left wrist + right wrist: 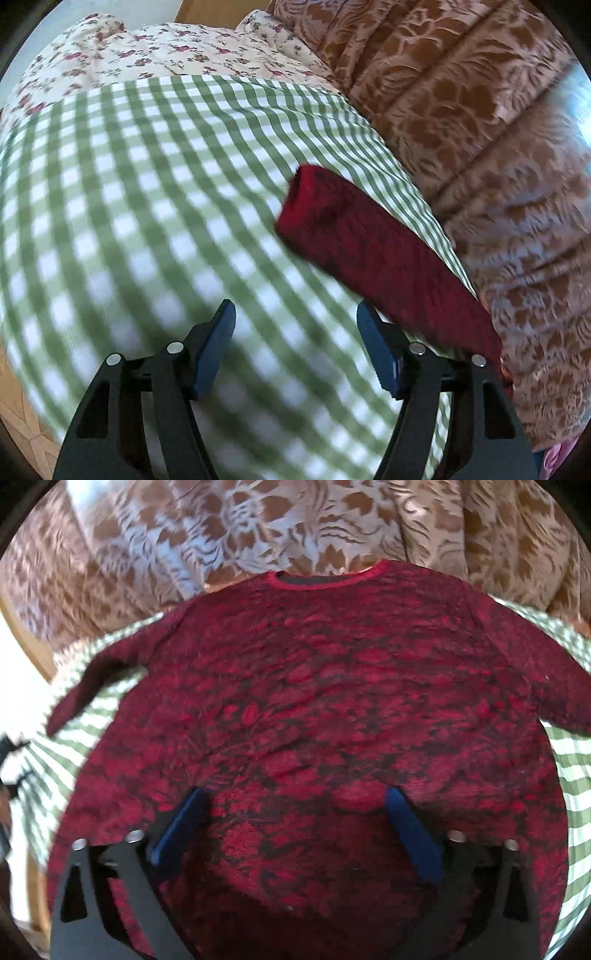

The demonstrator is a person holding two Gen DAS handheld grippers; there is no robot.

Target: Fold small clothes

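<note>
A dark red patterned sweater [314, 709] lies spread flat on a green checked cloth [569, 775], its neckline [328, 576] at the far side. One sleeve [92, 686] runs out to the left and the other to the right. My right gripper [295, 805] hangs over the sweater's lower body, open wide, with nothing pinched between its blue pads. In the left wrist view a red sleeve [369, 251] lies slanted across the checked cloth [147, 221]. My left gripper [295, 321] stands open beside it. The sleeve passes just behind the right fingertip, and only cloth shows between the fingers.
A brown and cream floral quilt [480, 129] bunches along the far side of the checked cloth and shows behind the neckline [221, 535]. A white cloth with small pink flowers [147, 51] lies beyond the checked cloth. Wooden floor [18, 413] shows at the lower left.
</note>
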